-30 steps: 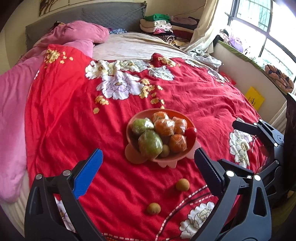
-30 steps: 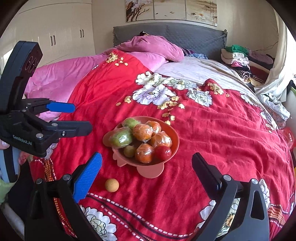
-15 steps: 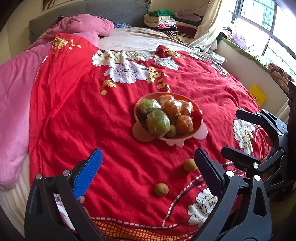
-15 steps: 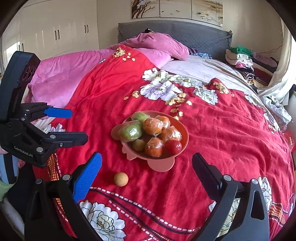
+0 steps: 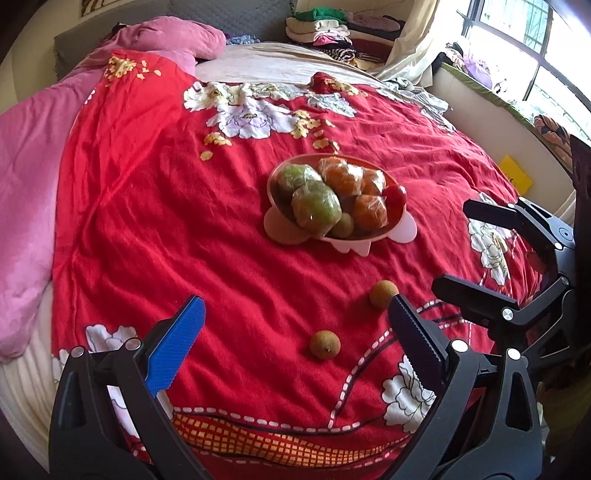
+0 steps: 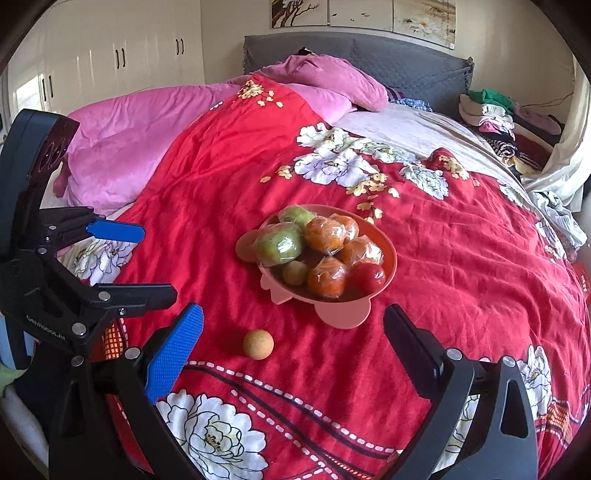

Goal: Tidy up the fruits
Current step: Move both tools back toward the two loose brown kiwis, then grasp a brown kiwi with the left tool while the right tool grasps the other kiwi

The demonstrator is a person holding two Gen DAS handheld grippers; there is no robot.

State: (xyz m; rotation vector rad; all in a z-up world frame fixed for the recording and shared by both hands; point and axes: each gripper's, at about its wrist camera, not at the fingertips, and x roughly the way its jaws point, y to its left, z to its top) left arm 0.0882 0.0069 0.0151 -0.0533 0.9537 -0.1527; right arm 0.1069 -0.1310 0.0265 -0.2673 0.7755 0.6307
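Note:
A pink bowl (image 5: 369, 242) (image 6: 388, 243) stands on the red flowered quilt, piled with wrapped oranges (image 5: 341, 177) (image 6: 325, 234), wrapped green fruits (image 5: 316, 208) (image 6: 279, 245), a small green fruit and a red tomato (image 5: 395, 195) (image 6: 367, 277). Two small brown fruits lie loose on the quilt in front of the bowl: one (image 5: 324, 344) between my left fingers' line of sight, another (image 5: 383, 293) (image 6: 258, 343) nearer the bowl. My left gripper (image 5: 295, 332) is open and empty. My right gripper (image 6: 293, 343) is open too, also empty.
The red quilt (image 5: 166, 221) covers most of a bed. A pink blanket (image 6: 140, 140) lies along the left, folded clothes (image 5: 325, 29) are stacked by the grey headboard, and a window ledge (image 5: 509, 122) runs on the right. Each gripper shows in the other's view.
Both grippers have drawn back toward the foot of the bed and tilted lower; the bowl and loose fruits now sit farther up in view. The fruits themselves have not moved.

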